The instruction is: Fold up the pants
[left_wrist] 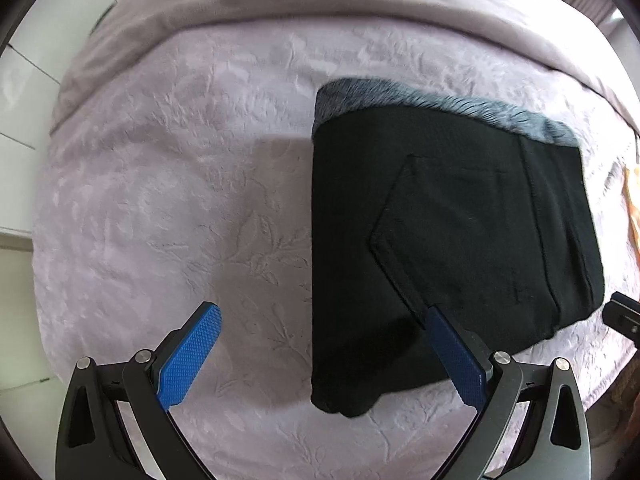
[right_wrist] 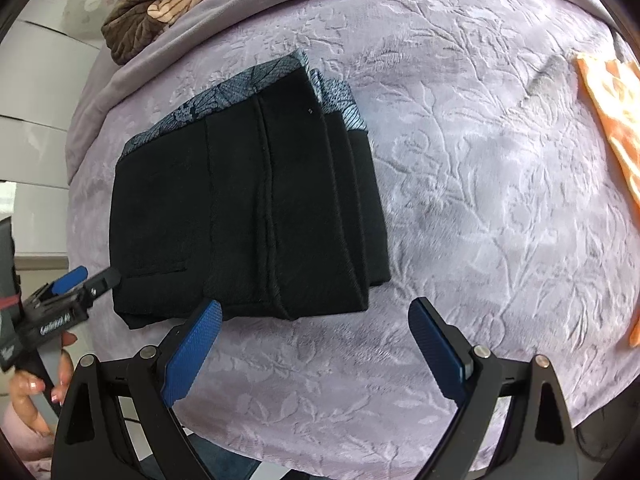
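The black pants (left_wrist: 452,236) lie folded into a compact rectangle on the lilac embossed bedspread (left_wrist: 168,200), with grey-blue patterned lining (left_wrist: 400,98) showing along their far edge. My left gripper (left_wrist: 320,316) is open above the pants' near left corner, one blue pad over the bedspread and the other over the black cloth. In the right wrist view the same pants (right_wrist: 248,216) sit left of centre. My right gripper (right_wrist: 316,308) hangs open just in front of their near edge, holding nothing. The left gripper (right_wrist: 86,278) shows at the pants' left corner.
A brown and tan plush thing (right_wrist: 160,4) lies at the far end of the bed. An orange patterned cloth (right_wrist: 616,120) sits at the right edge. A hand (right_wrist: 32,392) holds the left tool. White cabinet fronts (left_wrist: 24,92) stand beyond the bed's left side.
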{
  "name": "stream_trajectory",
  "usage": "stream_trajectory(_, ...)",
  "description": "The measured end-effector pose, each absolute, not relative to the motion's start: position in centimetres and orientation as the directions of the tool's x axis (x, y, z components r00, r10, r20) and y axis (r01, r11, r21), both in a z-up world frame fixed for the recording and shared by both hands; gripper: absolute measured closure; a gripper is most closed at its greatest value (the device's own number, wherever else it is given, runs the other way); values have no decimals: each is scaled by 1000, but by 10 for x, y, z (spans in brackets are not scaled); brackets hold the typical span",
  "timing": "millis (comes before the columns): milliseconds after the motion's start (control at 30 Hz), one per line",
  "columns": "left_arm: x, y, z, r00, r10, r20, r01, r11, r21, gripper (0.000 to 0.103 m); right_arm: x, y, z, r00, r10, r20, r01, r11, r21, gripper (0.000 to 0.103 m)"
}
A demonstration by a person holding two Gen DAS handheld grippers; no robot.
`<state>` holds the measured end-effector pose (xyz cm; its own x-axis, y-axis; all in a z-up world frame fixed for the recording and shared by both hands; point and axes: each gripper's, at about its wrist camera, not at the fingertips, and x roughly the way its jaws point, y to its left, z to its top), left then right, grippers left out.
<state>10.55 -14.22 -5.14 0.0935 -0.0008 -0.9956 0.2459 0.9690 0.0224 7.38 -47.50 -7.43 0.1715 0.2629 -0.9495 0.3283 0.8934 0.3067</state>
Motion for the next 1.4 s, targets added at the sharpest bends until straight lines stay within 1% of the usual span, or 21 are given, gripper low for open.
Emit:
stream_trajectory(167, 124, -131, -52, 110, -81, -991, 222, 974, -55, 1, 81, -494, -77, 174, 289, -941, 300, 895, 330, 7)
stream_trajectory(267, 136, -128, -53, 104, -159, -982, 227, 965, -132, 1, 88, -511, -82, 193, 357, -914, 299, 866, 401, 7)
stream_trajectory(433, 156, -130, -68, 72, -283, -957, 251, 933, -257, 1, 103, -541, -107, 249, 521, -817, 323, 750, 577, 7)
stream_trajectory(467, 160, -128, -76, 46, -324, -945, 253, 919, -302, 1, 106, -545, -114, 255, 547, -798, 327, 728, 603, 7)
stream_trajectory(633, 164, -135, -99, -8, -425, -905, 259, 873, -412, 1, 116, -562, -145, 265, 647, -715, 327, 637, 698, 8)
stream_trajectory(667, 166, -138, -103, -11, -435, -901, 268, 866, -421, 1, 117, -561, -150, 265, 670, -694, 320, 618, 719, 9)
stream_trajectory(700, 167, -141, -105, -9, -437, -900, 275, 864, -422, 1, 119, -561, -156, 266, 693, -670, 309, 597, 740, 13)
stream_trajectory(800, 169, -149, -109, -5, -436, -900, 288, 861, -419, 1, 127, -556, -169, 260, 748, -610, 288, 543, 789, 21)
stream_trajectory(833, 168, -150, -109, -4, -434, -901, 289, 862, -417, 1, 129, -554, -172, 257, 756, -603, 290, 535, 794, 21)
stream_trajectory(900, 168, -155, -110, 3, -420, -907, 292, 868, -401, 1, 132, -550, -180, 241, 756, -609, 304, 537, 787, 26)
stream_trajectory(933, 167, -157, -109, 13, -417, -909, 292, 871, -396, 2, 135, -547, -183, 234, 753, -615, 315, 540, 780, 27)
stream_trajectory(967, 165, -158, -106, 19, -434, -901, 300, 862, -409, 14, 136, -546, -183, 234, 748, -622, 316, 546, 776, 29)
stream_trajectory(1000, 163, -163, -102, 19, -457, -889, 312, 847, -429, 30, 134, -544, -179, 234, 742, -629, 313, 555, 771, 34)
stream_trajectory(1033, 160, -172, -102, 20, -464, -886, 318, 843, -434, 32, 131, -544, -176, 237, 737, -633, 312, 559, 768, 36)
stream_trajectory(1067, 155, -177, -95, 35, -458, -888, 342, 841, -420, 37, 130, -544, -173, 242, 736, -632, 315, 556, 769, 40)
stream_trajectory(1100, 154, -178, -93, 40, -455, -890, 353, 840, -413, 39, 129, -543, -169, 251, 735, -630, 321, 551, 770, 44)
stream_trajectory(1200, 149, -181, -81, 50, -460, -886, 358, 837, -414, 45, 124, -542, -160, 281, 741, -609, 330, 522, 787, 50)
stream_trajectory(1300, 142, -179, -67, 54, -482, -874, 350, 829, -435, 47, 116, -542, -151, 315, 755, -575, 345, 474, 810, 54)
stream_trajectory(1400, 132, -176, -54, 53, -486, -872, 354, 826, -439, 47, 105, -540, -139, 335, 769, -544, 344, 438, 831, 54)
